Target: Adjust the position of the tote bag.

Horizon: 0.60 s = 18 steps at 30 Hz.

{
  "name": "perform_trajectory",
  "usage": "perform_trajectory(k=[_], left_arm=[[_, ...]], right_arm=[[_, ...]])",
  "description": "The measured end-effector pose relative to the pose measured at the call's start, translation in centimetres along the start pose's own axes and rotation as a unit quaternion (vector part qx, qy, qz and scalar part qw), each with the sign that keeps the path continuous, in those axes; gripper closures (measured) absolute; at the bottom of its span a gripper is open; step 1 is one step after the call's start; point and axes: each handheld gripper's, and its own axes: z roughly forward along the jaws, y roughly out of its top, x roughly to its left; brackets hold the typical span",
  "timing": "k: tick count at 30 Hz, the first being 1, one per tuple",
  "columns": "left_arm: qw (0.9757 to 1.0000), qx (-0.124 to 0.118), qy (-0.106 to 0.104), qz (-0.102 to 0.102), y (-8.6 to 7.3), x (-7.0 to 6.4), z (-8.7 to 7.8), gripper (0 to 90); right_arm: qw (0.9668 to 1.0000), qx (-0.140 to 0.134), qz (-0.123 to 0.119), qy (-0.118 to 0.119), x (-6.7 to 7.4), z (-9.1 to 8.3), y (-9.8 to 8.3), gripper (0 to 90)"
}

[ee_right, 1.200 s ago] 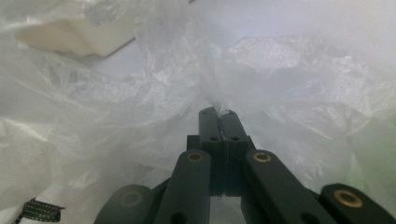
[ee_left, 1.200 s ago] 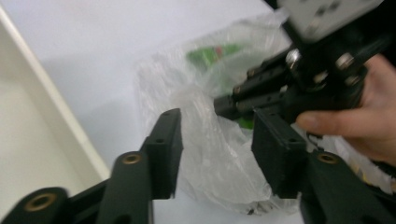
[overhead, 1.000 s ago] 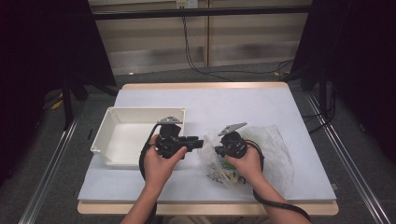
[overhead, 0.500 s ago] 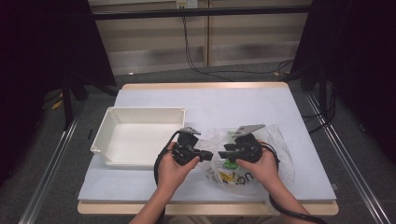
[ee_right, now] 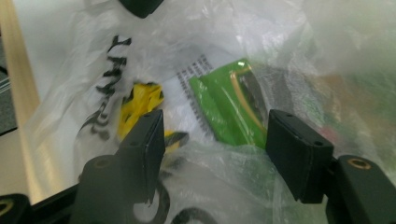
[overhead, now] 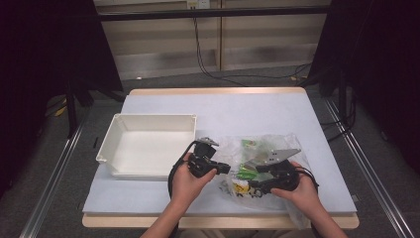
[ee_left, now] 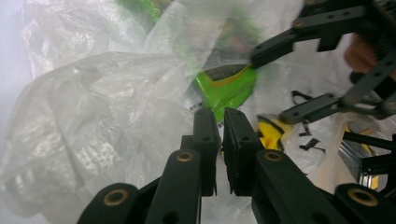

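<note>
A clear plastic bag (overhead: pixel 280 144) with black and yellow print lies right of the table's middle, with green packets (overhead: pixel 250 145) inside. My left gripper (overhead: pixel 225 168) is at the bag's left edge, pointing right. In the left gripper view its jaws (ee_left: pixel 220 116) are closed on the crumpled film (ee_left: pixel 93 116). My right gripper (overhead: pixel 252 177) faces it from the right, low over the bag. Its jaws (ee_right: pixel 215 119) have just been opening and stand wide apart. Loose film and a green packet (ee_right: pixel 229 112) lie between and beyond them, unpressed.
An empty white tray (overhead: pixel 148 119) sits on the table's left half, just left of my left hand. The bag reaches toward the table's front edge (overhead: pixel 223 220) on the right. Cables hang behind the table.
Both hands shifted right; the left gripper went from the tray's corner down to the bag's left edge. The right gripper slid right over the bag and its jaws spread apart.
</note>
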Motion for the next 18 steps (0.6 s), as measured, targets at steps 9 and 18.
perform_trajectory(k=[9,18], left_arm=[[1.0,0.002,0.0,0.0,0.1,-0.3,0.6,84.0],[0.9999,-0.008,-0.006,0.006,0.4,-0.8,0.5,80.5]], right_arm=[[0.9993,0.027,-0.016,-0.018,-0.1,-2.0,-2.2,57.1],[0.9993,0.036,0.01,0.002,-0.4,-2.3,-4.0,86.3]])
